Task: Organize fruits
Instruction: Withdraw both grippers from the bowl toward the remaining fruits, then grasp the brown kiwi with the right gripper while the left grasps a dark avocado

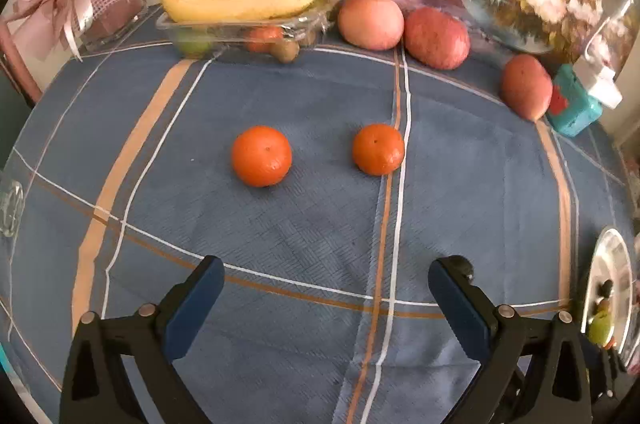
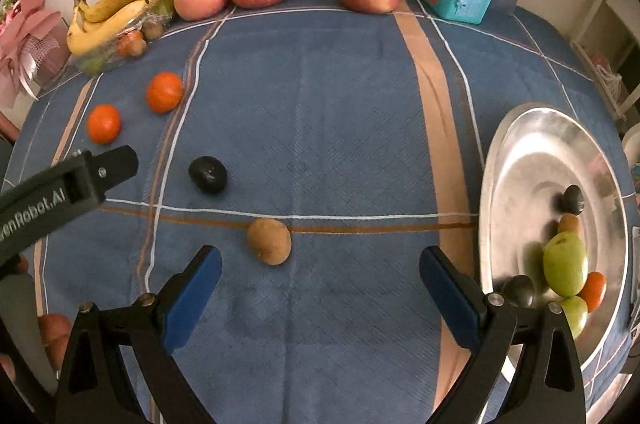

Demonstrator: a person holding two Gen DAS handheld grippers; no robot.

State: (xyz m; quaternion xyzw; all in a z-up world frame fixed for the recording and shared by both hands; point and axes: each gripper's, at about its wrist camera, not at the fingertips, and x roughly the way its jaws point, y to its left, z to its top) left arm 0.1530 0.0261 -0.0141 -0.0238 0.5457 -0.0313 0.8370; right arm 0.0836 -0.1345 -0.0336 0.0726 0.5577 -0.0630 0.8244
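I am holding my right tongs (image 2: 320,294) wide open and empty; the brown kiwi (image 2: 268,241) is lying just ahead, slightly left, nearer than my left tongs (image 1: 326,298), also gaping empty.

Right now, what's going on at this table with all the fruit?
Someone is sorting fruit with two tools. The left hand-held gripper is open and empty, facing two oranges on the blue tablecloth. The right hand-held gripper is also open, near a brown kiwi and a dark plum. The metal plate already holds several fruits.
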